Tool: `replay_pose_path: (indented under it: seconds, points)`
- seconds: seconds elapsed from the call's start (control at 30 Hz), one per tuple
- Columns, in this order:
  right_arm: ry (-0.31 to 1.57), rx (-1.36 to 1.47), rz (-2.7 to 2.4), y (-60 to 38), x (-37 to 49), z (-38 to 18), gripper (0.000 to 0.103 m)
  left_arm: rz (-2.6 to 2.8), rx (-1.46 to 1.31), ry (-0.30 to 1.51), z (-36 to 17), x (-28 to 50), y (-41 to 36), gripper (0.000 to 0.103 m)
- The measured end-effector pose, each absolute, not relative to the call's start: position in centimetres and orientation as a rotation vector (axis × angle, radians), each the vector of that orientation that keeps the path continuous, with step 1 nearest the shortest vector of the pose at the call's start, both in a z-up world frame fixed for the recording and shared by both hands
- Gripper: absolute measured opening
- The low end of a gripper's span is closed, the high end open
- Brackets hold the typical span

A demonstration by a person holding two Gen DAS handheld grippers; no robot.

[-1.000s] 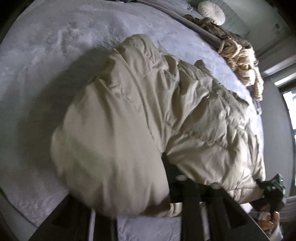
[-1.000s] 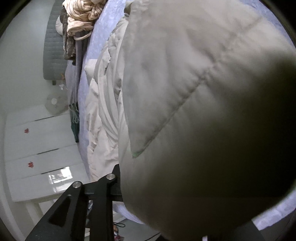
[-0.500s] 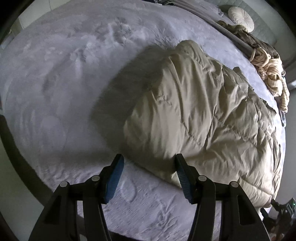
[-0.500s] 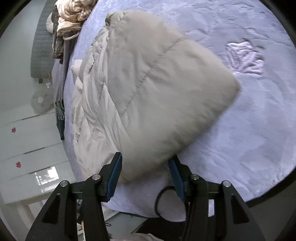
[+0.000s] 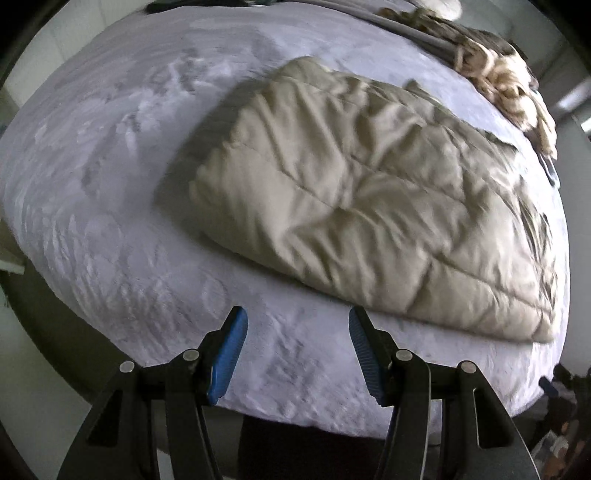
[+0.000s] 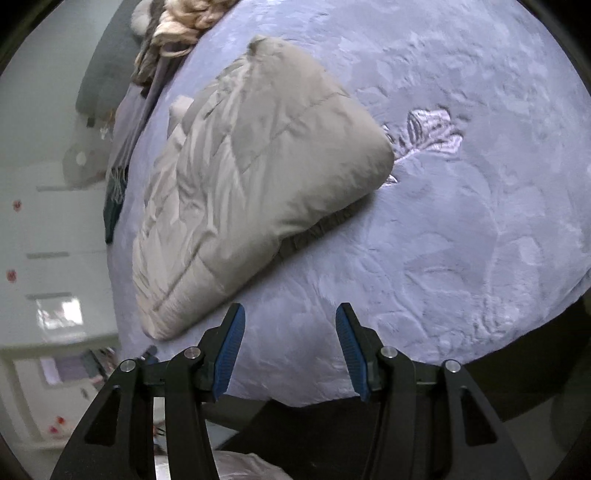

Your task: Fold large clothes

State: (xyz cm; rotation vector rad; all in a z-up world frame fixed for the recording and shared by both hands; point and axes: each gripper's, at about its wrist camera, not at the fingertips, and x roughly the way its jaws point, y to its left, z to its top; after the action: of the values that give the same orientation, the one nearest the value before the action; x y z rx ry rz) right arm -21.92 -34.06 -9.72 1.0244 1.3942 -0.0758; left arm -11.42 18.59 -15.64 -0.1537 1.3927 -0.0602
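Two views show one beige quilted coat (image 5: pixel 373 206) lying folded on a lilac bed (image 5: pixel 110 192), and each adds something the other lacks. The left wrist view takes the coat lengthwise, its rounded fold toward the left and its long edge running to the right, near the bed's near side. At the far right edge of the bed it shows a heap of cream knitwear (image 5: pixel 506 77). At lower right a dark blurred object sits below the bed's edge; what it is cannot be told.

The right wrist view shows, at its left, white cabinet fronts (image 6: pixel 44 236) with small red marks too blurred to read. Next comes a grey headboard (image 6: pixel 107 74), then the same knitwear (image 6: pixel 184 18) at the top. The coat (image 6: pixel 251 184) lies left of centre, its ribbed hem nearest the camera, and to its right the embossed bed cover (image 6: pixel 461 229) stretches bare.

The left gripper (image 5: pixel 297 350) has its blue-padded fingers (image 5: pixel 227 354) wide apart. It grasps nothing and hangs over the bed's near edge, just short of the coat. The right gripper (image 6: pixel 288 350) is likewise spread wide, holding nothing, with the coat's hem just up and left of its left finger (image 6: pixel 229 350).

No brand, label or readable writing shows.
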Motion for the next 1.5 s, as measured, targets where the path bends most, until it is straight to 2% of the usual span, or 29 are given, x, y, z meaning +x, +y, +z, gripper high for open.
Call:
replay_pose_path:
  seconds: [0.13,0.17,0.2,0.23,0.27,0.33,0.43,0.6,0.67,0.93,1.03,1.5]
  points:
    - [1.386,0.890,-0.043,-32.2,-20.5,-7.8,0.059,-0.100,-0.113,1.371,-14.5,-11.3,16.9,0.059]
    - [1.381,0.866,-0.033,-31.8,-20.0,-7.5,0.063,-0.111,-0.104,1.369,-14.3,-11.0,16.6,0.066]
    - [1.374,0.834,-0.019,-31.2,-19.2,-7.0,0.066,-0.124,-0.092,1.370,-14.0,-10.7,16.4,0.078]
    - [1.368,0.806,-0.008,-30.6,-18.6,-6.6,0.068,-0.125,-0.085,1.362,-13.8,-10.5,16.3,0.099]
    - [1.363,0.781,0.000,-30.1,-17.7,-6.3,0.068,-0.120,-0.074,1.335,-13.2,-10.3,16.4,0.103]
    - [1.362,0.745,0.011,-28.8,-16.1,-6.0,0.068,-0.133,-0.051,1.310,-12.7,-9.6,16.6,0.103]
    - [1.359,0.724,0.020,-27.2,-14.0,-6.2,0.075,-0.154,-0.033,1.308,-12.8,-8.1,17.2,0.103]
    - [1.376,0.712,0.014,-24.0,-10.8,-6.5,0.075,-0.179,0.023,1.315,-13.1,-5.5,18.5,0.103]
    - [1.380,0.698,0.012,-22.8,-9.6,-6.6,0.080,-0.188,0.040,1.313,-13.0,-4.5,19.0,0.103]
    - [1.376,0.632,-0.016,-18.2,-5.8,-6.4,0.083,-0.224,0.064,1.329,-13.9,-0.9,20.8,0.103]
    - [1.399,0.637,-0.022,-16.7,-4.9,-7.0,0.095,-0.245,0.063,1.341,-14.5,0.1,21.1,0.103]
    - [1.426,0.554,-0.084,-12.6,-3.0,-8.6,0.095,-0.287,0.091,1.384,-17.2,2.9,21.1,0.102]
